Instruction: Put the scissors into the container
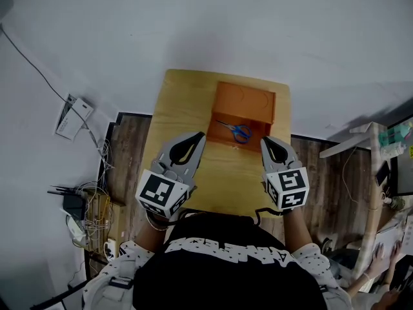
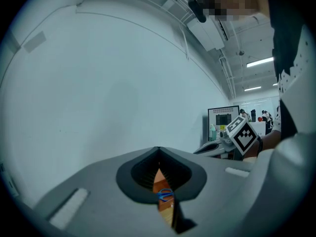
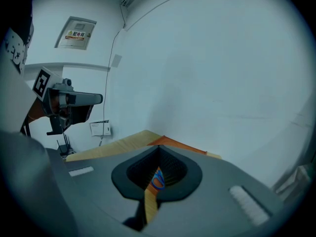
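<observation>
Blue-handled scissors [image 1: 237, 131] lie in the orange container [image 1: 258, 99], near its front edge, on the far half of the wooden table [image 1: 177, 102]. My left gripper [image 1: 199, 138] hovers over the table's near left part, jaws shut and empty, short of the container. At the near right my right gripper [image 1: 267, 142] is also shut and empty. In the left gripper view the scissors [image 2: 165, 195] show through the slit under the closed left gripper [image 2: 158, 152]. The right gripper view shows the scissors [image 3: 157, 181] below the shut right gripper [image 3: 159, 149].
White wall lies beyond the table. On the floor at the left are a white box [image 1: 70, 116], cables and a router [image 1: 72, 202]. A white desk [image 1: 368, 141] with clutter stands at the right, with a person's hand [image 1: 377, 257] at the lower right.
</observation>
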`<act>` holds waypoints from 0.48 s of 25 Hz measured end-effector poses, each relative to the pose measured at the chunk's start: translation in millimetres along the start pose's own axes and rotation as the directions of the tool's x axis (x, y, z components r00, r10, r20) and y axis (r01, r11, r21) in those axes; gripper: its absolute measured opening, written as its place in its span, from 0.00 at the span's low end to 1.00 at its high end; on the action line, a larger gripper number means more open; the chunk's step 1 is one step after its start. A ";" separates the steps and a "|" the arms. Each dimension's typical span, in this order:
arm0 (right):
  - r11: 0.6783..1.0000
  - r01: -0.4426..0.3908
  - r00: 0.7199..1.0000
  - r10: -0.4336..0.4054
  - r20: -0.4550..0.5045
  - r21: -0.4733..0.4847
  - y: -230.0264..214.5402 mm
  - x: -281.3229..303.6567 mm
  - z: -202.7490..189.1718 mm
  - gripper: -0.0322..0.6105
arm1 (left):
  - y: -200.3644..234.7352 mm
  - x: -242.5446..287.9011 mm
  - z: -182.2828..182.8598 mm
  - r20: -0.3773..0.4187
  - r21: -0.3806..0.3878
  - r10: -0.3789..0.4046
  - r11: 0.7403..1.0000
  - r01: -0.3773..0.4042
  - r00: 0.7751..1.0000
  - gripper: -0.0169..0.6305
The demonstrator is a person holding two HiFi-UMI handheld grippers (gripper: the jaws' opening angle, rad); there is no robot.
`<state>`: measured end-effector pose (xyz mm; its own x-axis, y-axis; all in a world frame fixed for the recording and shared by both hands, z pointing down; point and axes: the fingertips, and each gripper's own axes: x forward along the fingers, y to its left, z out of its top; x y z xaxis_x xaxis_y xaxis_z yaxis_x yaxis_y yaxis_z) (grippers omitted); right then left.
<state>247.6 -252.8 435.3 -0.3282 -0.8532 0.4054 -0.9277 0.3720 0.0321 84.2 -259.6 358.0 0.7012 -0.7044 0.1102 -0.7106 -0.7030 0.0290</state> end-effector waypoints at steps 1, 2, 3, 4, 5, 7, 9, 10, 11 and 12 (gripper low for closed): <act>1.000 0.001 1.000 -0.001 -0.002 -0.002 0.0 -1.0 -0.8 0.07 | -0.5 -0.5 -0.1 0.000 -0.004 0.000 1.000 0.000 1.000 0.03; 1.000 0.001 1.000 -0.001 -0.004 -0.003 -0.1 -1.8 -1.5 0.07 | -0.9 -0.9 -0.5 -0.001 -0.006 0.000 1.000 0.000 1.000 0.03; 1.000 0.002 1.000 -0.002 -0.006 -0.004 -0.1 -2.2 -2.1 0.07 | -1.2 -1.2 -1.2 -0.004 -0.006 0.001 1.000 -0.001 1.000 0.03; 1.000 0.001 1.000 -0.001 -0.007 -0.005 -0.2 -2.7 -2.8 0.07 | -1.8 -1.5 -1.8 -0.006 -0.006 0.002 1.000 -0.002 1.000 0.03; 1.000 0.000 1.000 0.000 -0.008 -0.005 -0.4 -3.7 -3.6 0.07 | -3.0 -2.0 -2.2 -0.007 -0.007 0.002 1.000 -0.002 1.000 0.03; 1.000 -0.002 1.000 0.002 -0.009 -0.005 -0.7 -6.9 -5.0 0.07 | -6.5 -3.4 -2.3 -0.009 -0.005 0.003 1.000 -0.003 1.000 0.03; 1.000 -0.006 1.000 0.006 -0.004 -0.002 -0.7 -9.0 -4.7 0.07 | -8.2 -4.6 -2.0 -0.010 -0.002 0.007 1.000 -0.007 1.000 0.03; 1.000 -0.008 1.000 0.008 -0.001 -0.002 -0.7 -9.6 -4.2 0.07 | -8.6 -4.8 -1.6 -0.010 0.000 0.008 1.000 -0.008 1.000 0.03; 1.000 -0.009 1.000 0.009 0.001 -0.002 -0.5 -10.1 -3.8 0.07 | -9.1 -5.0 -1.3 -0.010 0.001 0.008 1.000 -0.008 1.000 0.03; 1.000 -0.009 1.000 0.009 0.002 -0.003 -0.4 -10.5 -3.5 0.07 | -9.6 -5.1 -1.0 -0.010 0.002 0.008 1.000 -0.008 1.000 0.03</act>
<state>252.0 -242.7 434.2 -0.3372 -0.8504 0.4039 -0.9240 0.3811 0.0310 87.4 -249.2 358.2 0.6950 -0.7089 0.1201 -0.7160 -0.6975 0.0266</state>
